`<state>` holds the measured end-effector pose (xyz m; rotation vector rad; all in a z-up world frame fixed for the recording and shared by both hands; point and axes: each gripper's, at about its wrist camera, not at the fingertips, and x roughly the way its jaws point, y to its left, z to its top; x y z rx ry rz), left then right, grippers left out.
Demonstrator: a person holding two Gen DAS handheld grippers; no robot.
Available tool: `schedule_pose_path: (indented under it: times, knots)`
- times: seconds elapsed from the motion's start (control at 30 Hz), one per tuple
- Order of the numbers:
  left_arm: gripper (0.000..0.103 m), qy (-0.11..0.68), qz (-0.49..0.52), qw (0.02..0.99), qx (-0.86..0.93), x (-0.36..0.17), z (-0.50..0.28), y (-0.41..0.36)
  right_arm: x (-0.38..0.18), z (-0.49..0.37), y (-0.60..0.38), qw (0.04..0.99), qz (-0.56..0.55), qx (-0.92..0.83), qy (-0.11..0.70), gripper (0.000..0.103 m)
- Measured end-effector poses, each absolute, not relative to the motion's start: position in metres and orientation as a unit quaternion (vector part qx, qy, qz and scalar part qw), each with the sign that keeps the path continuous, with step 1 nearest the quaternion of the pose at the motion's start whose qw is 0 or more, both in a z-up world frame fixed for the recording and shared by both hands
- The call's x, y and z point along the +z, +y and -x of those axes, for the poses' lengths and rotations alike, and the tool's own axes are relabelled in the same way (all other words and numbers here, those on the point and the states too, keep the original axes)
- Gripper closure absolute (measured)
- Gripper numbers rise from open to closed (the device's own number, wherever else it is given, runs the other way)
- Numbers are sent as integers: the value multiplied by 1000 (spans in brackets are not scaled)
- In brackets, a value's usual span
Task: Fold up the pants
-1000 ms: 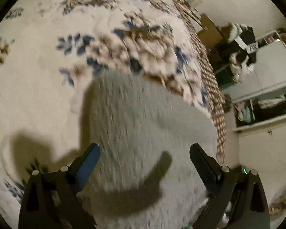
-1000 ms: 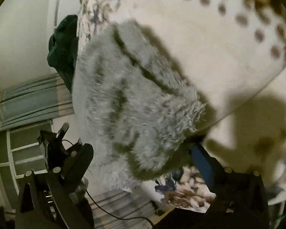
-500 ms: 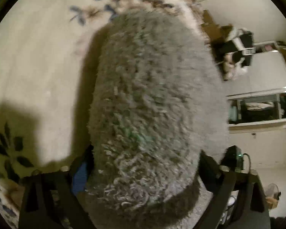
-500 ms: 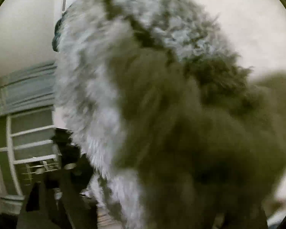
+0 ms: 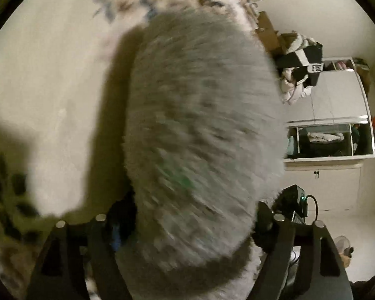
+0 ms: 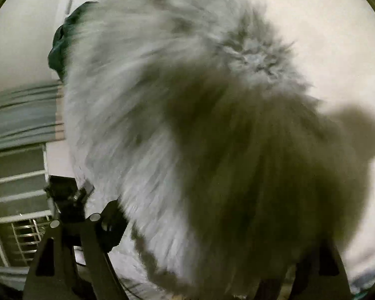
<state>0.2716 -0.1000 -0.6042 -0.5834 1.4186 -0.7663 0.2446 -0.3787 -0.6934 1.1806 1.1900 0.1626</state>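
The grey fluffy pants (image 5: 200, 130) lie on a cream floral bedspread (image 5: 50, 75) and fill the middle of both views, blurred by motion. My left gripper (image 5: 195, 222) has its fingers wide apart, and the fleece bulges between them, hiding the fingertips. In the right wrist view the pants (image 6: 187, 125) hide most of the frame. My right gripper (image 6: 207, 230) also stands wide, with the fleece between its fingers. Only its left finger (image 6: 110, 222) shows; the right one is lost in shadow.
The bed edge drops off to the right in the left wrist view, where a white wardrobe (image 5: 337, 115) and piled clothes (image 5: 300, 70) stand. A dark green garment (image 6: 62, 42) and a striped curtain (image 6: 22, 115) show at the left of the right wrist view.
Both grippers have pushed forward into the pants, which now bulge between the fingers. The fleece has gone from lying ahead to filling both views.
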Motion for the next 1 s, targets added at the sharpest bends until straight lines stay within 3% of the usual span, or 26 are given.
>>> schedule_pose_path:
  times: [0.07,0.1,0.13,0.2,0.67,0.93,1.0]
  knots:
    - [29,613,271,656,-347,-602,-273,-96,-691,-250,-367,675,-525,57,514,27]
    - [40,608,269,657,-355,-598,-272,-97,-684,-249,-361,684,-515,52,514,41]
    - [43,607,266,654,-365,-592,-270,-98,-671,-247,-354,696,-503,42,511,52]
    - [50,603,263,654,-374,-577,-267,-99,-653,-237,-345,701,-510,26,497,59]
    - [51,560,272,666,-411,-479,-281,-77,-500,-243,-270,754,-469,51,457,65]
    - [51,494,320,698,-408,-451,-372,-68,-441,-284,-327,798,-436,95,404,66]
    - [51,476,322,708,-411,-449,-409,-61,-437,-329,-330,806,-433,103,391,66]
